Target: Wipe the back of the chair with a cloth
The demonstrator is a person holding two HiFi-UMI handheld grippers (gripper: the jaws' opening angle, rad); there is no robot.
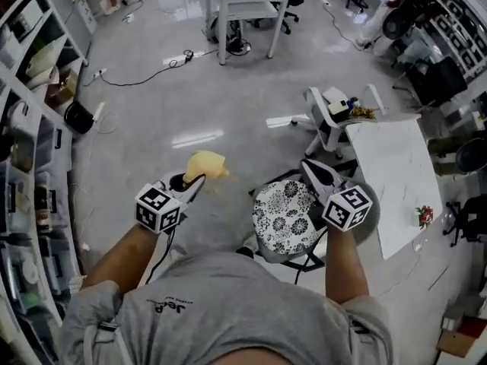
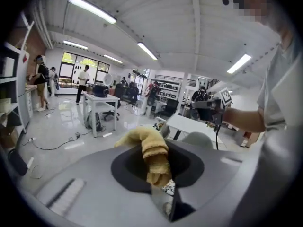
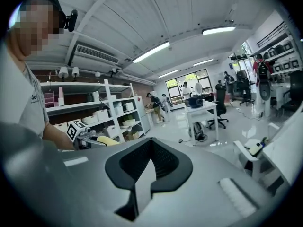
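Observation:
A chair with a black-and-white flowered seat (image 1: 283, 217) stands just in front of me, and its grey back (image 1: 370, 225) shows behind my right hand. In the left gripper view the chair back (image 2: 197, 138) appears as a rounded grey top. My left gripper (image 1: 198, 181) is held to the left of the chair, off it, and is shut on a yellow cloth (image 1: 205, 163). The cloth (image 2: 152, 151) bulges out from between the jaws. My right gripper (image 1: 310, 169) hovers over the seat's right edge, shut, with nothing in it.
A white table (image 1: 396, 181) stands right of the chair, with a small white chair (image 1: 327, 120) behind it. Another white desk (image 1: 247, 2) is far ahead, and cables (image 1: 144, 71) trail over the floor. Shelving (image 1: 27, 128) lines the left side.

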